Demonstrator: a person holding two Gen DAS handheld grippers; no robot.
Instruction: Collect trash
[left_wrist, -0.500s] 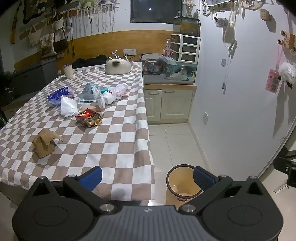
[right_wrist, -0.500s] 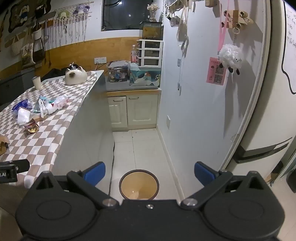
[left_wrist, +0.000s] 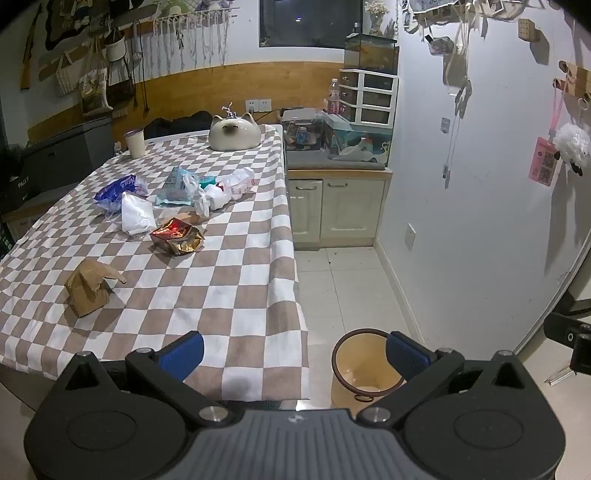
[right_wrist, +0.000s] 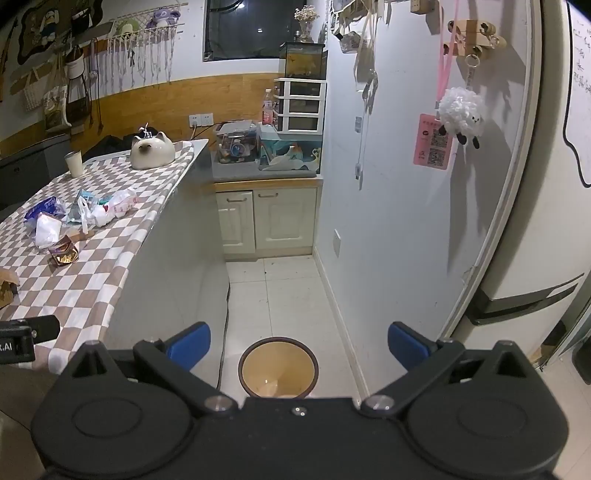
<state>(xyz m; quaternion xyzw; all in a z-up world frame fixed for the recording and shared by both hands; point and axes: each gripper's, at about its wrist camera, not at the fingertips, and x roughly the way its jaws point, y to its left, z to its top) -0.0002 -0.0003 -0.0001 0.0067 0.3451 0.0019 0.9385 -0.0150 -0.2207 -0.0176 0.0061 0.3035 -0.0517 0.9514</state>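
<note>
Trash lies on a checked tablecloth (left_wrist: 236, 295): a crumpled brown paper bag (left_wrist: 90, 288), a red and gold foil wrapper (left_wrist: 176, 236), a white bag (left_wrist: 136, 218), a blue wrapper (left_wrist: 118, 190) and a heap of plastic bags (left_wrist: 214, 188). A round yellow bin (left_wrist: 364, 365) stands on the floor beside the table's near corner. My left gripper (left_wrist: 293, 354) hangs open over the table's near edge, nothing between its blue pads. My right gripper (right_wrist: 297, 347) is open above the bin (right_wrist: 279, 367), empty. The same trash (right_wrist: 62, 254) shows at the left of the right wrist view.
A cat-shaped ceramic pot (left_wrist: 232, 131) and a cup (left_wrist: 135, 142) stand at the table's far end. Cream cabinets (left_wrist: 336, 206) close off the narrow tiled aisle (right_wrist: 280, 291). A white wall and fridge (right_wrist: 535, 221) run along the right.
</note>
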